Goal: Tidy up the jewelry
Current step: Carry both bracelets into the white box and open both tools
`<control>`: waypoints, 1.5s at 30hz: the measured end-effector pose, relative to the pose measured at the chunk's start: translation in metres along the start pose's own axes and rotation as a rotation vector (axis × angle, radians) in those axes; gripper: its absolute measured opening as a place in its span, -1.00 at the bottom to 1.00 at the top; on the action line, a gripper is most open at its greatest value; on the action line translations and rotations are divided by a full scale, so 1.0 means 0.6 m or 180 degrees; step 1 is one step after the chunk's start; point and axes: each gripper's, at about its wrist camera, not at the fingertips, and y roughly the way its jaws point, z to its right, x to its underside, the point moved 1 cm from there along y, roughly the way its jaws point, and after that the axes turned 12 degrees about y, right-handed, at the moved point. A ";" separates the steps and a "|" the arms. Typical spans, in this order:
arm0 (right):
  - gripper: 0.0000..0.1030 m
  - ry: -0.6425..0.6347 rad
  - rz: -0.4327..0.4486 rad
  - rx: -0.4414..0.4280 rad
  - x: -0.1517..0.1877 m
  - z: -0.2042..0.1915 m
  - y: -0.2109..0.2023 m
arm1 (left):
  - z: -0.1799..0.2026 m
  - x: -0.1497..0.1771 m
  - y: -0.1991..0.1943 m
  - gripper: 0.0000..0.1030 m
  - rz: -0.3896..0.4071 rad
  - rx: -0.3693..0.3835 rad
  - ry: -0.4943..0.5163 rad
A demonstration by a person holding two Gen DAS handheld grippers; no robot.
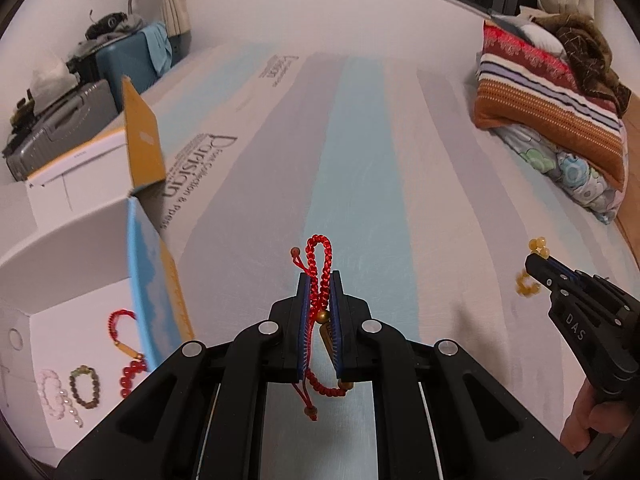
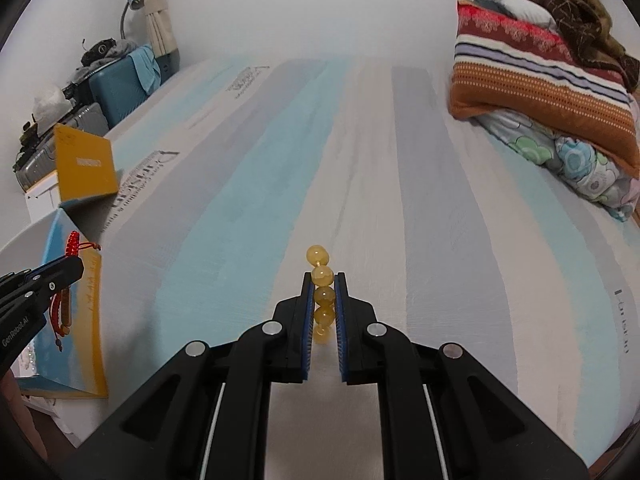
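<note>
My left gripper [image 1: 320,280] is shut on a red braided cord bracelet [image 1: 319,256] with a gold charm, held above the striped bed sheet. It also shows at the left edge of the right wrist view [image 2: 74,260]. My right gripper [image 2: 323,278] is shut on a yellow bead bracelet [image 2: 322,276], lifted above the sheet; it shows at the right of the left wrist view [image 1: 538,258]. An open white box [image 1: 48,320] at the lower left holds a red bead bracelet [image 1: 130,372], a green-brown bead bracelet [image 1: 84,386] and a white bead bracelet [image 1: 54,394].
The box's blue and orange flaps [image 1: 156,272] stand up between my left gripper and the box floor. Folded blankets and pillows [image 1: 552,108] are stacked at the far right. Suitcases [image 1: 124,60] stand beside the bed at the far left.
</note>
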 end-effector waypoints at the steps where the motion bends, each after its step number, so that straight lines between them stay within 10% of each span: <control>1: -0.83 -0.0004 0.0012 -0.0005 -0.001 -0.004 -0.006 | -0.001 -0.001 -0.007 -0.83 0.0018 0.0002 0.0004; 30: -0.83 -0.0867 0.0040 -0.0798 0.077 -0.398 -0.104 | -0.318 0.146 -0.143 -0.83 -0.0098 -0.0641 -0.0642; 45: -0.83 -0.1341 -0.0937 -0.0777 0.176 -0.569 -0.015 | -0.451 0.234 -0.114 -0.83 -0.0766 -0.0727 -0.0962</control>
